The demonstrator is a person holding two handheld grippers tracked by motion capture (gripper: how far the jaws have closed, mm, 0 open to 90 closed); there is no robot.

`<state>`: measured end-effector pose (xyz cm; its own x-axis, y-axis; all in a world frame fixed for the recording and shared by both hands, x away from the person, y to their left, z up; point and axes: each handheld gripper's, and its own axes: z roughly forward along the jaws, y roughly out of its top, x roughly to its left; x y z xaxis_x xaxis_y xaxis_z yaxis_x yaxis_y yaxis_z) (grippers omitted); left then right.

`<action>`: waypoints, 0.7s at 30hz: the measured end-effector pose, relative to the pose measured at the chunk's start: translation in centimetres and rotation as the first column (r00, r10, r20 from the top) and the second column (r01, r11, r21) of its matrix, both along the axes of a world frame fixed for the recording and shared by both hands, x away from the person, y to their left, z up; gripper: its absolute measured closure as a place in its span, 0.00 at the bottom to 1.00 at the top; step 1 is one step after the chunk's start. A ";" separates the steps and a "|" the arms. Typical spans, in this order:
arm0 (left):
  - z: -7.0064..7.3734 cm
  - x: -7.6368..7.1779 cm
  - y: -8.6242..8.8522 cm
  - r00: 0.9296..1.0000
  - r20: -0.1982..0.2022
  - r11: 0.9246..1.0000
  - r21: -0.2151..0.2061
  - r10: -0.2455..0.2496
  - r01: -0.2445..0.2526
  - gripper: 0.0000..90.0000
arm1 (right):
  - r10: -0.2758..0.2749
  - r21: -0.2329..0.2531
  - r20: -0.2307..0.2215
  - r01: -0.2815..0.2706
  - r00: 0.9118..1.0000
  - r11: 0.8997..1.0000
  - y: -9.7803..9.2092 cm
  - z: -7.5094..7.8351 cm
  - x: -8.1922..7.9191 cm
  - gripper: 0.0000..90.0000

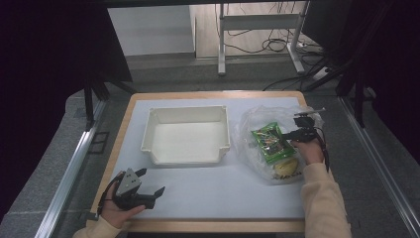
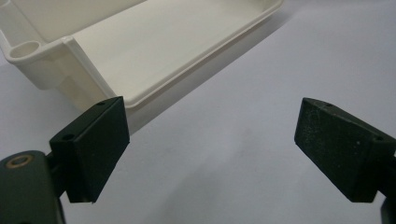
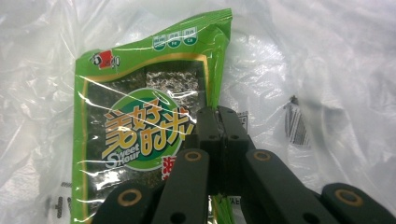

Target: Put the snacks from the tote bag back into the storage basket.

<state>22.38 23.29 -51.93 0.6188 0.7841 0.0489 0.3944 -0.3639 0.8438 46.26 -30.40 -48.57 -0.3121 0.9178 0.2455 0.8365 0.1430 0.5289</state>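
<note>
A green seaweed snack packet [image 3: 140, 130] lies among the folds of a clear plastic bag [image 3: 327, 70]. My right gripper [image 3: 222, 123] is shut on the packet's right edge. In the high view the packet [image 1: 266, 140] sits at the table's right, with the right gripper [image 1: 286, 135] touching its right side. A yellow item [image 1: 287, 168] lies in the same bag, nearer the person. My left gripper [image 1: 151, 181] rests open at the front left with nothing between its jaws. In the left gripper view the left gripper [image 2: 210, 149] faces the near corner of a white bin [image 2: 154, 51].
The empty white plastic bin [image 1: 148, 139] stands at the middle of the white table mat [image 1: 223, 188]. The plastic bag [image 1: 247, 124] spreads right of it. Dark curtains and metal rails flank the table, and a desk frame with cables stands beyond the far edge.
</note>
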 end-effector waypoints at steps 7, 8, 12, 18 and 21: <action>0.0 0.0 0.0 1.000 -0.001 1.000 0.001 -0.002 0.002 0.11 | 0.000 0.012 0.033 0.000 0.999 1.000 -0.4 0.9 -0.4 1.00; 0.0 0.0 0.0 1.000 -0.001 1.000 0.001 -0.002 0.002 0.11 | 0.001 0.014 0.039 -0.001 0.999 1.000 -0.4 1.1 -0.5 1.00; 0.0 0.0 0.0 1.000 -0.001 1.000 0.001 -0.002 0.002 0.11 | 0.001 0.020 0.058 -0.002 0.998 1.000 -0.5 1.6 -0.8 1.00; 0.0 0.0 0.0 1.000 -0.003 1.000 0.000 -0.001 0.001 0.11 | -0.014 0.043 0.084 0.010 0.996 0.999 -1.2 2.6 -1.5 1.00; 0.0 0.0 -0.1 1.000 -0.003 1.000 0.002 -0.002 0.002 0.11 | -0.022 0.058 0.099 0.016 0.995 0.998 -1.7 3.0 -1.9 1.00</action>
